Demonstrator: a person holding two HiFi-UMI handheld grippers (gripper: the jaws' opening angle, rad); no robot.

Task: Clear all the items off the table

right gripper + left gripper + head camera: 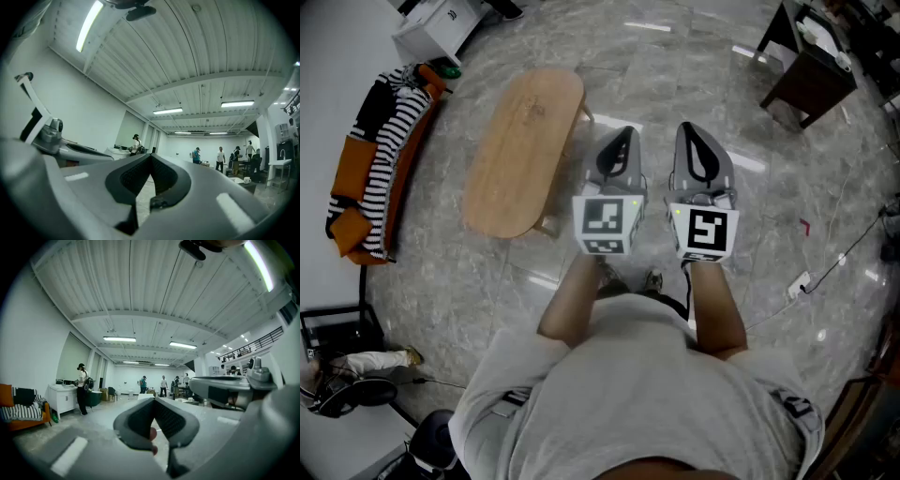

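Observation:
The oval wooden table (522, 150) stands on the marble floor at the left of the head view, with nothing lying on its top. Both grippers are held side by side in front of the person's chest, to the right of the table and well apart from it. My left gripper (622, 141) is shut, its jaws meeting at the tip with nothing held. My right gripper (692, 136) is shut too and holds nothing. Both gripper views look out level across a big white hall; the left gripper (153, 399) and the right gripper (150, 155) show their tips together.
An orange sofa (380, 169) with striped cloth lines the left wall, with a white cabinet (436, 26) behind it. A dark side table (811, 70) stands far right. A cable and power strip (799, 284) lie on the floor at right. Several people (82, 387) stand in the distance.

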